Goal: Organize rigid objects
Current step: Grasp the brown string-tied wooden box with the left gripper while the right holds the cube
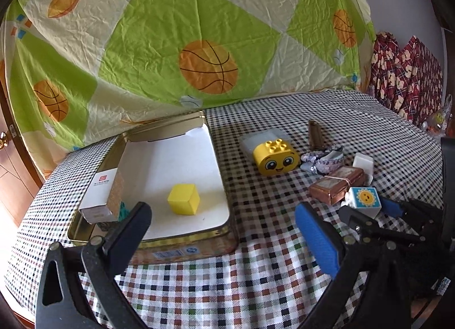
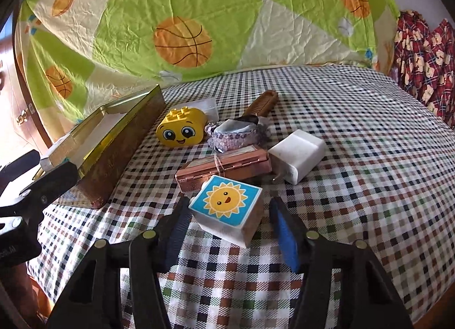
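A: Any writing you can actually read here?

B: Hardly. The white carton (image 1: 100, 195) leaning in the tin box (image 1: 224, 186) has a small red square logo with a line of print under it, too small to make out.

A: And the tin itself?

B: A blue-and-white label strip (image 1: 173, 253) on its near outer wall, with a round blue mark; the characters are blurred.

A: The toy blocks?

B: Pictures only: a smiling sun on the white block (image 2: 227, 203), a cartoon face on the yellow brick (image 2: 182, 129). No letters or numbers.
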